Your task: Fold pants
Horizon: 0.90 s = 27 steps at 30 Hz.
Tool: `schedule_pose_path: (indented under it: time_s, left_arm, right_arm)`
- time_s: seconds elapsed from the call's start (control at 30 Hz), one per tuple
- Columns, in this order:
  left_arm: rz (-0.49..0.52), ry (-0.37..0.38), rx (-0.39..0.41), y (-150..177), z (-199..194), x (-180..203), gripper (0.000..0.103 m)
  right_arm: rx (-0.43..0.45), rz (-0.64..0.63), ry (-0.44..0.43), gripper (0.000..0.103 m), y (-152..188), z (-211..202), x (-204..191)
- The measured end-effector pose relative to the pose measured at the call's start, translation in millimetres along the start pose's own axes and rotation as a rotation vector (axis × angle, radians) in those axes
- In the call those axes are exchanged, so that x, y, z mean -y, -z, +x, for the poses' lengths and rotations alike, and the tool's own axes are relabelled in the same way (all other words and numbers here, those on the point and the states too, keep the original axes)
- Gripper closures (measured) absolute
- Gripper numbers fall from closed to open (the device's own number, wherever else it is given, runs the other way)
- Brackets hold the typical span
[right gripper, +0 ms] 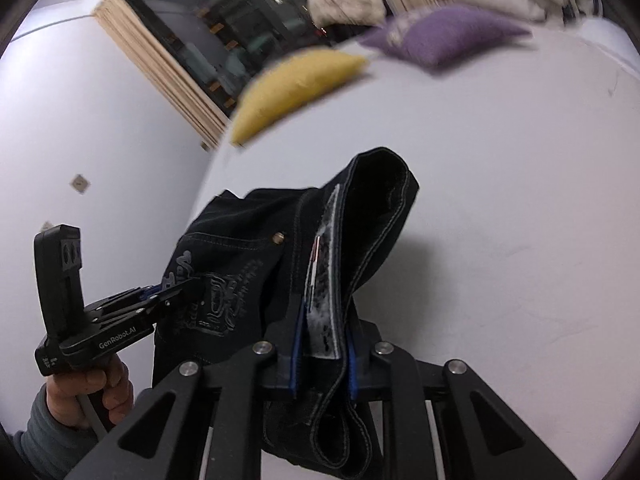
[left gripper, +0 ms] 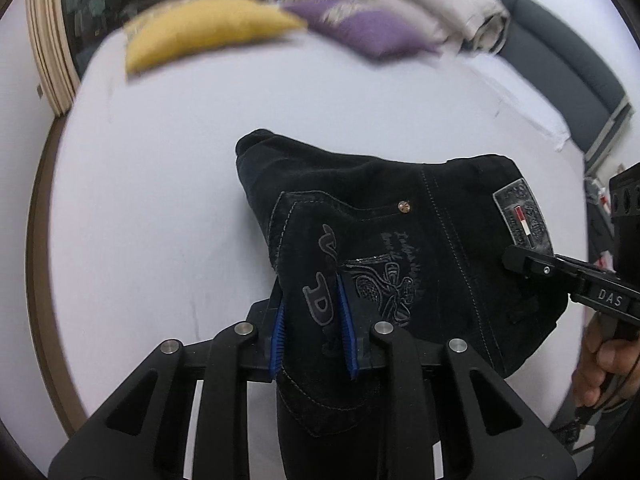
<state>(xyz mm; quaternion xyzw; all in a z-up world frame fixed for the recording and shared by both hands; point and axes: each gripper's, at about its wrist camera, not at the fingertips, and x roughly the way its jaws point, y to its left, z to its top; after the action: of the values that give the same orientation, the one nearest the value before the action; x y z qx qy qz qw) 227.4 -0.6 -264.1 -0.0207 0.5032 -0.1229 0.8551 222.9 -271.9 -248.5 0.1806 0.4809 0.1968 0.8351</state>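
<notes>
Black denim pants (left gripper: 384, 240) with an embroidered back pocket and a grey waist patch are held up over a white bed (left gripper: 160, 184). My left gripper (left gripper: 312, 304) is shut on the pocket area of the pants, blue pads pinching the cloth. My right gripper (right gripper: 324, 336) is shut on the waistband by the grey patch; the pants (right gripper: 256, 248) hang to its left. The right gripper also shows at the right of the left wrist view (left gripper: 520, 260), and the left gripper at the left of the right wrist view (right gripper: 188, 288).
A yellow cushion (left gripper: 208, 28) and a purple cushion (left gripper: 360, 28) lie at the far end of the bed, with beige bedding (left gripper: 432, 4) behind. A dark headboard (left gripper: 568, 64) runs along the right. A window with wooden frame (right gripper: 192, 40) is on the left wall.
</notes>
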Motion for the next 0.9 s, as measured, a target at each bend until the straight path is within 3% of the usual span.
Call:
schedule_pose_path:
  time_s: [0.1, 0.23, 0.37, 0.47, 0.53, 0.6, 0.63, 0.67, 0.73, 0.8, 0.83, 0.9]
  left_arm:
    - [-0.025, -0.028, -0.006, 10.6, 20.9, -13.0, 0.062]
    - [-0.064, -0.025, 0.018, 16.5, 17.6, -27.2, 0.036]
    - [-0.1, -0.036, 0.088, 30.0, -13.9, -33.5, 0.034]
    - [-0.096, -0.042, 0.215, 37.7, -56.9, -32.3, 0.016]
    - [-0.075, -0.046, 0.315, 42.7, -94.6, -26.1, 0.005]
    - [-0.044, -0.078, 0.442, 51.8, -139.0, -16.4, 0.004]
    - [-0.022, -0.105, 0.529, 58.4, -165.9, -7.5, 0.002]
    - [-0.004, -0.128, 0.595, 63.9, -188.1, 0.7, 0.0]
    - [0.037, -0.192, 0.742, 77.3, -237.6, 17.2, 0.0]
    - [0.059, -0.259, 0.817, 77.3, -272.0, 37.0, 0.0]
    - [0.074, -0.257, 0.836, 79.7, -287.6, 40.6, 0.0]
    - [0.099, -0.213, 0.859, 83.9, -312.1, 47.1, 0.0]
  right_arm:
    - [-0.05, 0.03, 0.104, 0.068, 12.5, 24.9, 18.3]
    - [-0.025, 0.113, 0.082, 0.043, 23.3, 15.6, 37.4]
    - [0.048, 0.164, 0.101, 0.035, 32.0, -9.4, 55.4]
    - [0.111, 0.187, 0.151, 0.035, 41.0, -37.2, 60.2]
    - [0.188, 0.142, 0.184, 0.035, 41.7, -62.3, 49.1]
    - [0.306, 0.054, 0.233, 0.035, 45.7, -95.9, 23.4]
    - [0.36, 0.017, 0.252, 0.03, 46.9, -108.9, 12.0]
    - [0.422, -0.023, 0.272, 0.016, 46.6, -126.2, -1.9]
    - [0.6, -0.105, 0.298, 0.0, 55.4, -170.8, -35.4]
    - [0.751, -0.173, 0.286, 0.0, 62.8, -205.8, -58.6]
    - [0.828, -0.213, 0.291, 0.0, 67.9, -224.2, -73.3]
    - [0.896, -0.266, 0.304, 0.0, 69.6, -244.5, -96.4]
